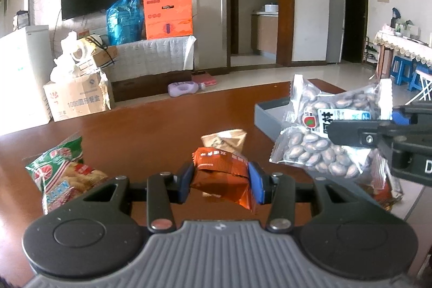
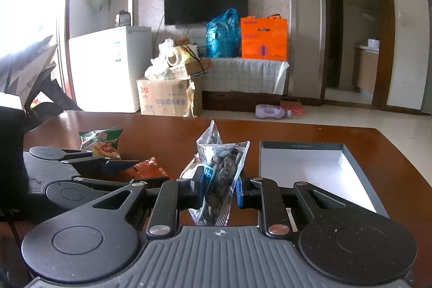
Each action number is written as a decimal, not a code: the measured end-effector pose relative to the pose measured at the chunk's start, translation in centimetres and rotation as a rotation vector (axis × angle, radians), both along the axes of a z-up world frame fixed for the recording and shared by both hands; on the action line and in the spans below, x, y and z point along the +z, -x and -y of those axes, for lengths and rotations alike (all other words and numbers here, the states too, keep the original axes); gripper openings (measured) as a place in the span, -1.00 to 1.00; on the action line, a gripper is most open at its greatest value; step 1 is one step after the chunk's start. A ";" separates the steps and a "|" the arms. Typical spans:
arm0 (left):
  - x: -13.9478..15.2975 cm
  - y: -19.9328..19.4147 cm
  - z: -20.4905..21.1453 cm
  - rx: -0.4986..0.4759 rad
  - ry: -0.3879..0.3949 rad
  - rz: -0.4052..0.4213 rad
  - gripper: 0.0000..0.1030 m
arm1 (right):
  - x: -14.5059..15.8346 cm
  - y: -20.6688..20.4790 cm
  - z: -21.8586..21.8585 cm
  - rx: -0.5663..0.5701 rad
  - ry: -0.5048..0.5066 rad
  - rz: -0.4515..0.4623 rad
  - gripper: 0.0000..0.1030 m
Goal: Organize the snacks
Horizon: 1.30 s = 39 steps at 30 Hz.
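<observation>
Landmark was the shallow grey rectangular cardboard box (image 2: 310,166) with a white inside, lying open on the glossy reddish-brown wooden table (image 1: 151,120). Farthest left of the box, a green-and-red crinkly plastic snack bag (image 1: 64,174) lay flat on the table, well apart from it. Next toward the box, the left gripper (image 1: 220,181) had its blue pads pressed on both sides of a small orange-brown foil snack packet (image 1: 224,174), jaws partly closed around it, packet lifted off the table; in the right wrist view the same packet (image 2: 148,169) sat left of the box. Just behind that packet, a beige paper-look triangular snack pouch (image 1: 226,141) rested on the table, nearer the box's left wall. Nearer still, the right gripper (image 2: 218,186) was nearly closed, its blue pads pinching a clear plastic bag of dark striped melon seeds (image 2: 218,172) with a white label; bag stood upright, off the table, just left of the box's near-left corner. In the left wrist view the seed bag (image 1: 324,131) hung in front of the box (image 1: 270,115), overlapping its left wall. Could not tell what the reddish packet under that bag was.
</observation>
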<state>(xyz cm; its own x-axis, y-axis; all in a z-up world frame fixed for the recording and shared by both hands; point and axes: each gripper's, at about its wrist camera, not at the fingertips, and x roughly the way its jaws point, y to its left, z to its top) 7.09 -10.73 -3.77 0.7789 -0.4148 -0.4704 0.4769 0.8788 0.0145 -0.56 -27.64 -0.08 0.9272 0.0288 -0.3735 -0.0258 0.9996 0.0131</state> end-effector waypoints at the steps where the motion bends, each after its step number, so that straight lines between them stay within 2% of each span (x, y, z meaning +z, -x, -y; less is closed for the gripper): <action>1: 0.1 0.1 0.3 -0.005 0.003 0.001 -0.18 | 0.1 0.1 0.2 -0.004 -0.002 0.002 -0.55; 21: 0.6 0.2 7.3 -0.084 0.027 -0.010 -0.18 | 0.3 2.0 5.2 -0.125 -0.073 0.030 -0.55; 39: -0.9 0.1 13.6 -0.160 0.033 -0.042 -0.18 | -1.6 1.8 8.9 -0.265 -0.091 -0.005 -0.55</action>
<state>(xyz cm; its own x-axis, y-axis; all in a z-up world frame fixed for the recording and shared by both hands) 7.04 -24.35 -4.63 0.6816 -0.5477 -0.4851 0.6103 0.7914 -0.0360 -2.32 -36.56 -1.68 0.9052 -0.1807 -0.3846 0.2365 0.9662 0.1028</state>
